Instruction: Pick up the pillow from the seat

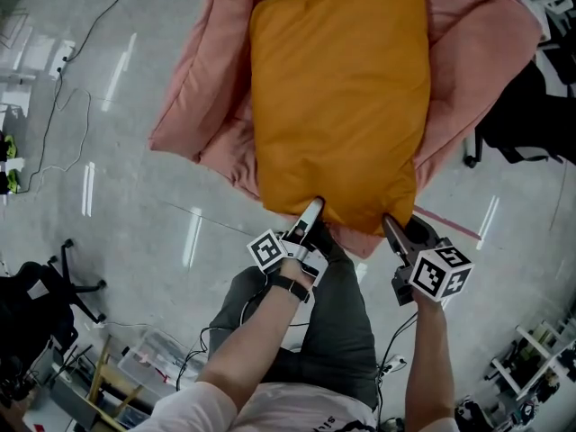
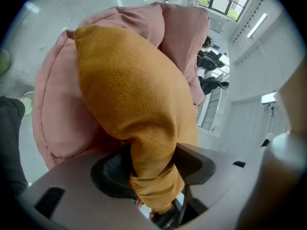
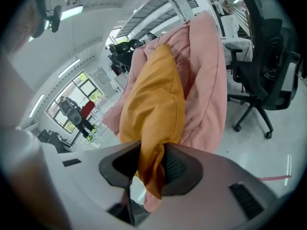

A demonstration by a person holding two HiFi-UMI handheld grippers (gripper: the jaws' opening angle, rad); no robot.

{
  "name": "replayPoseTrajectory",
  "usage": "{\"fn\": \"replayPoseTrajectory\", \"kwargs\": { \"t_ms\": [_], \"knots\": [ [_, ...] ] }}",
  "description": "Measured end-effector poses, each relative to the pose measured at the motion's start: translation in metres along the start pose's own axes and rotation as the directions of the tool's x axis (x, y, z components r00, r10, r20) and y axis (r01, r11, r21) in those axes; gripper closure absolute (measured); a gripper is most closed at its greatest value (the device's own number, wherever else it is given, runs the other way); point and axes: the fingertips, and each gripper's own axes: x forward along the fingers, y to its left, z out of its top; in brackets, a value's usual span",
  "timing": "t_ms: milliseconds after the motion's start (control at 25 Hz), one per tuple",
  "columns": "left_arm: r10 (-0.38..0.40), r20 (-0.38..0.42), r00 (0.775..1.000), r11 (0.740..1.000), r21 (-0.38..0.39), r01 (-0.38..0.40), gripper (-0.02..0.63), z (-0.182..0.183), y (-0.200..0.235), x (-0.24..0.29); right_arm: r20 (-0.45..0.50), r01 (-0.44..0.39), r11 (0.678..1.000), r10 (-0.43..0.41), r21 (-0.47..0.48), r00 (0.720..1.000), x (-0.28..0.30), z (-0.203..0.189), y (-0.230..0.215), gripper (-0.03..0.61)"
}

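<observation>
Orange pillow (image 1: 337, 106) is lying on the pink seat (image 1: 193, 106); left gripper (image 1: 312, 209) and right gripper (image 1: 391, 226) are each clamping bunched fabric at its near edge. Best approach, I judge, is raising both evenly and watching that pink cover is not coming up with the right pinch.

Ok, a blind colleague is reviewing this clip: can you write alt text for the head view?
The left gripper and right gripper each pinch the near edge of an orange pillow lying on a pink seat. The person's forearms reach in from below, over a grey floor.
</observation>
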Motion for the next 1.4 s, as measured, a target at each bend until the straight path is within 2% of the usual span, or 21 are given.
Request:
{"fn": "replayPoseTrajectory", "kwargs": {
  "t_ms": [240,560,760,1080,1400],
  "knots": [
    [-0.03,-0.037,0.999,0.999,0.033,0.031,0.417,-0.012,-0.044,-0.006,0.055,-0.055,0.998,0.057,-0.034,0.997,-0.022,0.019,0.027,0.477],
    [-0.08,-0.099,0.992,0.993,0.079,0.088,0.451,-0.048,-0.13,-0.021,0.137,-0.137,0.982,0.154,-0.129,0.978,-0.086,0.072,0.088,0.499],
    [-0.077,-0.094,0.993,0.994,0.073,0.084,0.474,-0.069,-0.177,-0.034,0.177,-0.168,0.97,0.199,-0.175,0.964,-0.118,0.101,0.123,0.509],
    [-0.077,-0.181,0.98,0.983,0.152,0.105,0.518,-0.109,-0.275,-0.045,0.277,-0.227,0.943,0.292,-0.243,0.915,-0.186,0.147,0.184,0.526],
    [-0.144,-0.278,0.95,0.961,0.19,0.201,0.529,-0.157,-0.387,-0.053,0.407,-0.211,0.915,0.348,-0.344,0.844,-0.277,0.197,0.251,0.528]
  ]
}}
